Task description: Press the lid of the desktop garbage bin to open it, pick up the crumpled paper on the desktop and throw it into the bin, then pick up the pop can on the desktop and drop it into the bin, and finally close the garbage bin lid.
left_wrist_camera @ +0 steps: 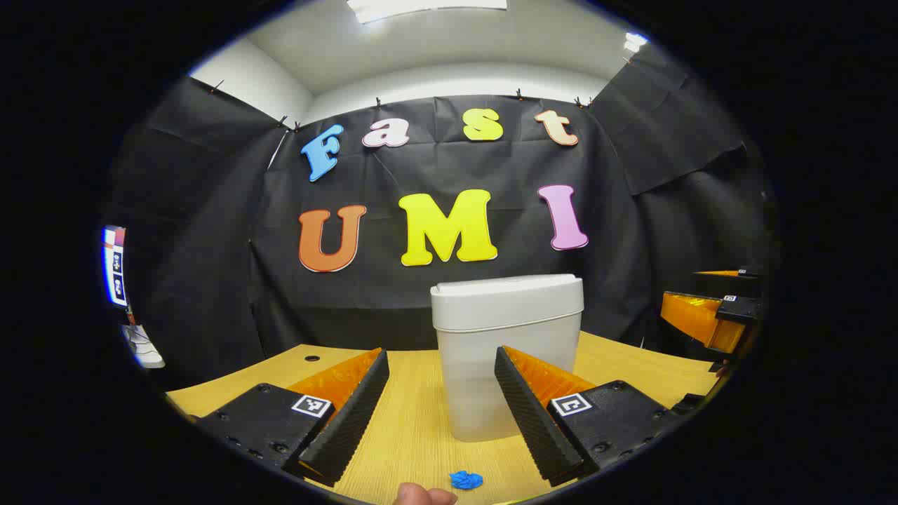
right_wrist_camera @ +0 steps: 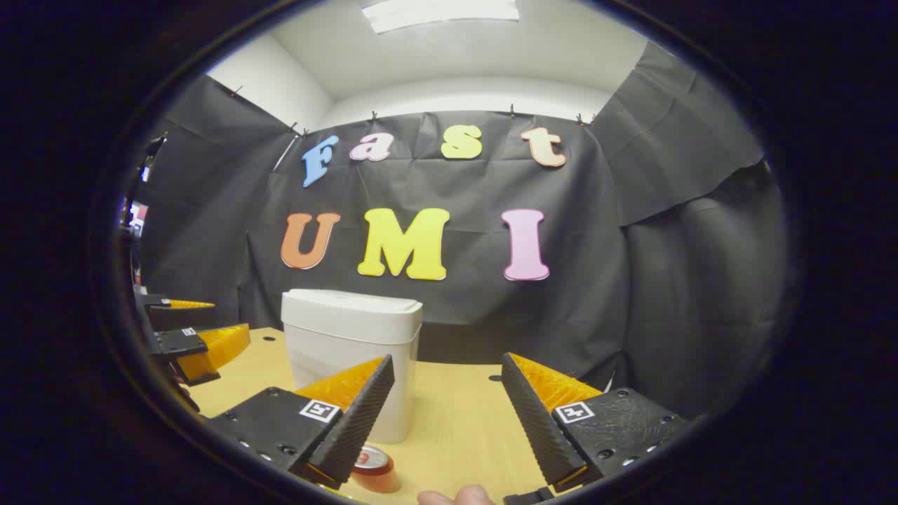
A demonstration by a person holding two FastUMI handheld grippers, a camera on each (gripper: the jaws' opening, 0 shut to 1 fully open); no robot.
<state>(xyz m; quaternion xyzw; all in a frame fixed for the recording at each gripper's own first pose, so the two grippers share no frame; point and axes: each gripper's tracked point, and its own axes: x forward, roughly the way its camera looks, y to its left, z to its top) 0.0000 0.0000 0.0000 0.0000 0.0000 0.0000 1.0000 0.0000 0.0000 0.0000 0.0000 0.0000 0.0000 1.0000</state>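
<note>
White garbage bin [left_wrist_camera: 506, 351] stands lid-closed on the bench [left_wrist_camera: 414, 428], blue crumpled paper [left_wrist_camera: 466, 480] before it. Left gripper [left_wrist_camera: 442, 410] and right gripper [right_wrist_camera: 449, 414] fingers gape wide, holding nothing. Pop can [right_wrist_camera: 373, 468] lies by the bin.

White bin [left_wrist_camera: 506, 351] upright, lid [left_wrist_camera: 508, 299] shut; blue paper [left_wrist_camera: 466, 480], can [right_wrist_camera: 372, 468] nr it.

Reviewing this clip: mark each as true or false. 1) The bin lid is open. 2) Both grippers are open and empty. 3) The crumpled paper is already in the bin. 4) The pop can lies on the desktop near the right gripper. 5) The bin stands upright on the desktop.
1) False: the lid sits shut on the bin.
2) True: the left gripper and right gripper hold nothing, jaws apart.
3) False: the crumpled paper lies on the desktop before the bin.
4) True: the pop can rests by its finger.
5) True.
</note>
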